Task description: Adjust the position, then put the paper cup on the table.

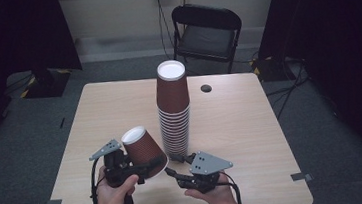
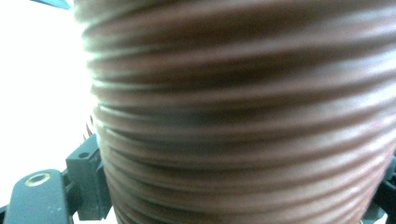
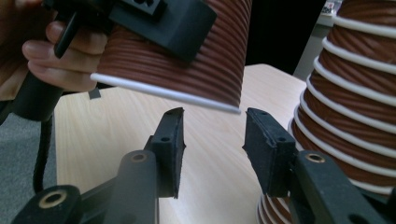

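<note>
From my seat the table spans the middle of the high view, and the tall stack of cups rises at its centre, upside down, white base on top. Lower left of that stack, my left claw is clamped on a single cup, tilted, its base toward the upper left and its open mouth toward the lower right. In the left gripper view that ribbed brown wall sits right against the lens, so I judge the grip from the other two views.

My right claw stands half spread with nothing between its pads. In the right gripper view the held cup's white rim hangs just above the two fingertips, close but apart, and the stack stands hard on the right edge.

What worries me:
- The stack is tall and narrow; a nudge from my right claw, which sits just beside its foot, could topple it.
- A pinch on the thin rim could crush or twist the cup.
- The left grip is on a tapered ribbed wall, so a tug from the right could slip it free.
</note>
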The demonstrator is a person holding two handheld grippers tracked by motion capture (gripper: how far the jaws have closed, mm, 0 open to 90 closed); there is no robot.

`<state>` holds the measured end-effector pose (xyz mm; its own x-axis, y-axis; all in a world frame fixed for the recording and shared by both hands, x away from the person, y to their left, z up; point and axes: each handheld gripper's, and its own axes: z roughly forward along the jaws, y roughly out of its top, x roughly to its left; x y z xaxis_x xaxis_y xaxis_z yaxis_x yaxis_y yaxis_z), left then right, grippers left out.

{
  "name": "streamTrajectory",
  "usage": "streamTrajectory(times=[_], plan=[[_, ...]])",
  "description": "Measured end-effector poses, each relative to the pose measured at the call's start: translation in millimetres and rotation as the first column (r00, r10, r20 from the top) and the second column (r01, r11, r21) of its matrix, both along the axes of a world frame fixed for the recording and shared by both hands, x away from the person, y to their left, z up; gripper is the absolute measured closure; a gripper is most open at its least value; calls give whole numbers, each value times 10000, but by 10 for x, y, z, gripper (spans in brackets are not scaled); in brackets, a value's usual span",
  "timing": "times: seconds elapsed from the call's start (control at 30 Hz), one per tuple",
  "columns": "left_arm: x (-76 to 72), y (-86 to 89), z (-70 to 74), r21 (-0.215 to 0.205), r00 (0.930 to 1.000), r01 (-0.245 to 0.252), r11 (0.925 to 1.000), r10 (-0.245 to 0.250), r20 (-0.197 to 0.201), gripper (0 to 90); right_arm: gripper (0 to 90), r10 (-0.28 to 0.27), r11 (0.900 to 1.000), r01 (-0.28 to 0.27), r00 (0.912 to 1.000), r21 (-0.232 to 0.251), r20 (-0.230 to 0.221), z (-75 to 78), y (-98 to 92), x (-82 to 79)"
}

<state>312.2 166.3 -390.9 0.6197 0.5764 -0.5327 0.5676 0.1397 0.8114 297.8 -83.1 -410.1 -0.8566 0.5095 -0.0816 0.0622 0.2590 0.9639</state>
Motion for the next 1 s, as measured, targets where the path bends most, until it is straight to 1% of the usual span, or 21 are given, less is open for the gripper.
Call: streamTrajectory(times=[0.07,0.17,0.2,0.27,0.3,0.37,0.4,0.47,0.5,0.6,0.63,0.67,0.73,0.77,0.8,0.83,0.87,0.9,0.93,0.97,1.0], plan=[[-1,3,0,-61,10000,-3,10000,2,-95,125,579,43,10000,-44,10000,44,89,-6,27,13],[1,0,-1,-344,9997,-28,9994,20,-240,125,581,89,9999,-94,9993,130,355,-21,57,30],[-5,-1,4,-429,9995,-14,9991,0,-324,125,581,-12,9999,4,9990,170,443,-29,64,34],[-15,-9,8,-578,9993,-13,9983,-9,-379,125,584,-79,9994,63,9990,346,443,-43,73,51],[-17,-13,11,-549,9992,43,9985,-64,-390,125,584,-148,9990,128,9989,440,436,-45,78,58],[-13,-30,6,-665,9992,46,9978,-73,-406,125,592,-153,9980,118,9983,619,569,-36,90,69],[-8,-31,-6,-868,9981,5,9962,-57,-605,126,596,-179,9975,136,9980,696,609,-30,102,76],[-8,-26,-10,-924,9979,-37,9957,-23,-652,125,615,-191,9969,138,9976,781,671,-23,132,88],[-10,-28,-8,-1045,9976,-38,9945,-34,-691,126,624,-244,9971,189,9969,735,744,-19,149,95],[-12,-26,1,-1126,9971,5,9936,-91,-758,127,643,-289,9951,205,9959,970,852,-16,165,118],[-16,-33,0,-1289,9961,8,9917,-121,-869,127,643,-319,9944,226,9956,1037,884,-18,169,122],[-20,-30,2,-1288,9952,55,9917,-179,-958,127,643,-337,9932,232,9953,1143,909,-21,180,123],[-32,-53,3,-1433,9943,87,9896,-238,-1043,127,646,-449,9920,320,9934,1219,1051,-26,198,112],[-36,-55,3,-1332,9940,201,9909,-342,-1041,127,649,-516,9908,356,9913,1308,1212,-29,207,108],[-45,-66,8,-1387,9935,254,9900,-404,-1065,127,652,-571,9889,382,9899,1438,1299,-29,214,100],[-52,-81,11,-1499,9934,167,9886,-334,-1097,127,658,-663,9858,431,9879,1623,1400,-27,219,92],[-54,-86,14,-1536,9927,220,9879,-399,-1140,127,664,-733,9843,484,9870,1699,1433,-26,222,84],[-56,-89,16,-1601,9919,232,9868,-426,-1194,127,668,-810,9840,531,9836,1700,1612,-20,226,80],[-58,-91,18,-1703,9907,280,9850,-500,-1261,127,672,-807,9834,508,9822,1743,1694,-16,223,78],[-59,-96,20,-1778,9898,323,9835,-563,-1311,127,676,-883,9808,560,9816,1868,1693,-15,221,75],[-61,-101,18,-1834,9900,365,9824,-606,-1277,127,678,-872,9791,532,9818,1961,1688,-15,221,80]])
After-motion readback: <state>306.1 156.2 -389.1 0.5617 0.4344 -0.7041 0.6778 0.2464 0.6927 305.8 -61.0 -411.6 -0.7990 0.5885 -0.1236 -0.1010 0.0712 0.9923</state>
